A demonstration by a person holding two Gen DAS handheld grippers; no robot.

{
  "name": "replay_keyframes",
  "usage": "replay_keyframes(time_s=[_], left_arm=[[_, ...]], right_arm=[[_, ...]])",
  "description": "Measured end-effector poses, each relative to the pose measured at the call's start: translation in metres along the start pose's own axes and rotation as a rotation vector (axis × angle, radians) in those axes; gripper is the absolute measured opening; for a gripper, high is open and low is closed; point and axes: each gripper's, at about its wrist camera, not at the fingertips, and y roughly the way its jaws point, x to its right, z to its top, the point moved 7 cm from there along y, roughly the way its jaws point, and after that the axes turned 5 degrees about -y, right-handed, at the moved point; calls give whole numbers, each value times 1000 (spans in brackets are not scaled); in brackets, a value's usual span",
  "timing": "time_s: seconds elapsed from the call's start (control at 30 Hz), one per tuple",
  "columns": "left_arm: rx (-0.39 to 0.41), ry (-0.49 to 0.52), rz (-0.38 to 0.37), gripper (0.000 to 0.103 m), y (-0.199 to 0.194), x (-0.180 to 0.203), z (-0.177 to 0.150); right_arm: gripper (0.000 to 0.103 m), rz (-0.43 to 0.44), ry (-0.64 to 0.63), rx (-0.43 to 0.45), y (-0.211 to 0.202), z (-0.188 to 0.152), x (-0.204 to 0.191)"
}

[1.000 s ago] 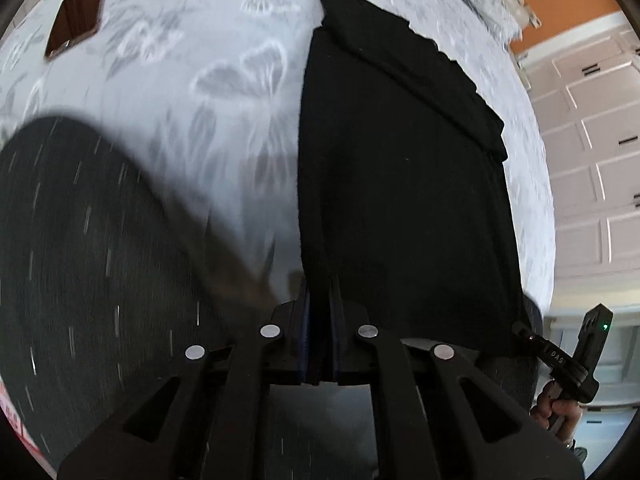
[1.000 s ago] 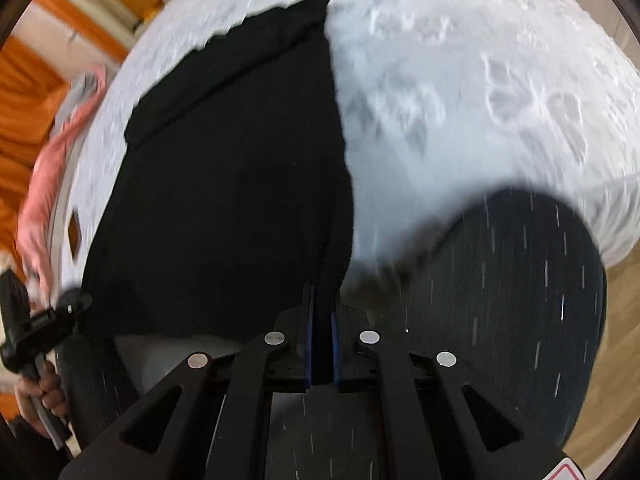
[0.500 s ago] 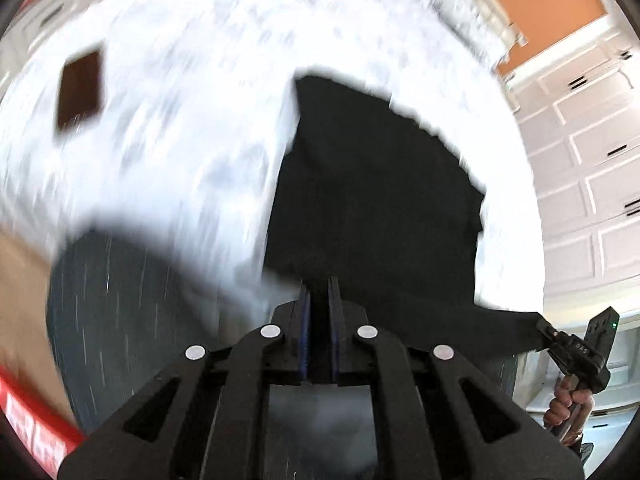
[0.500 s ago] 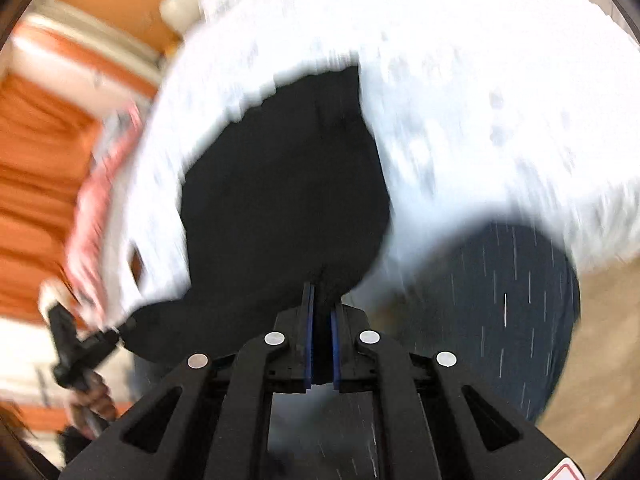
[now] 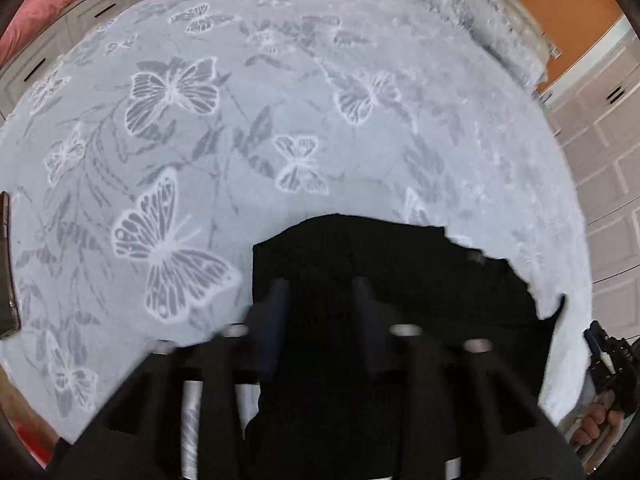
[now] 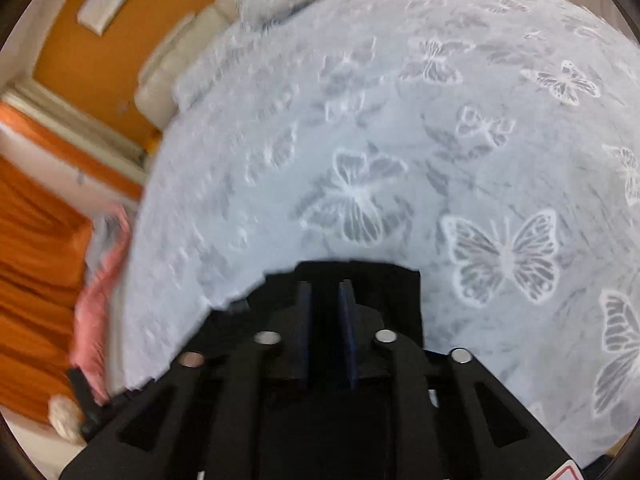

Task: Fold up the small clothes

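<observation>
Black garment at lower centre of both frames on butterfly bedspread; left gripper and right gripper jaws apart above it

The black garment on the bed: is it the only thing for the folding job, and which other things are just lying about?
For the job:
black garment
left gripper
right gripper

Lying about:
pink cloth
brown flat object
butterfly bedspread, only the work surface

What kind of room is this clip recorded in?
Most likely a bedroom: the black garment lies on a wide butterfly-print bedspread, with pillows against an orange wall and panelled wardrobe doors alongside.
</observation>
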Motion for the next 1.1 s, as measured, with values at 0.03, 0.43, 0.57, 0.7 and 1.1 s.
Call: replay_keyframes(time_s=[0.03, 0.43, 0.57, 0.7, 1.1], left_arm=[[16, 0, -10, 65, -8, -4, -6], [-180, -29, 43, 24, 18, -44, -123], [-192, -45, -5, 2, -5, -41, -109], [-189, 4, 17, 2, -26, -45, -112], [-197, -47, 60, 5, -5, -59, -136]], right_arm=[[36, 4, 1, 20, -7, -4, 1], [26, -148, -197, -226, 13, -128, 33], [0, -123, -177, -216, 3, -123, 27], [0, -159, -137, -121, -44, -103, 39], [49, -193, -247, -210, -23, -126, 46]])
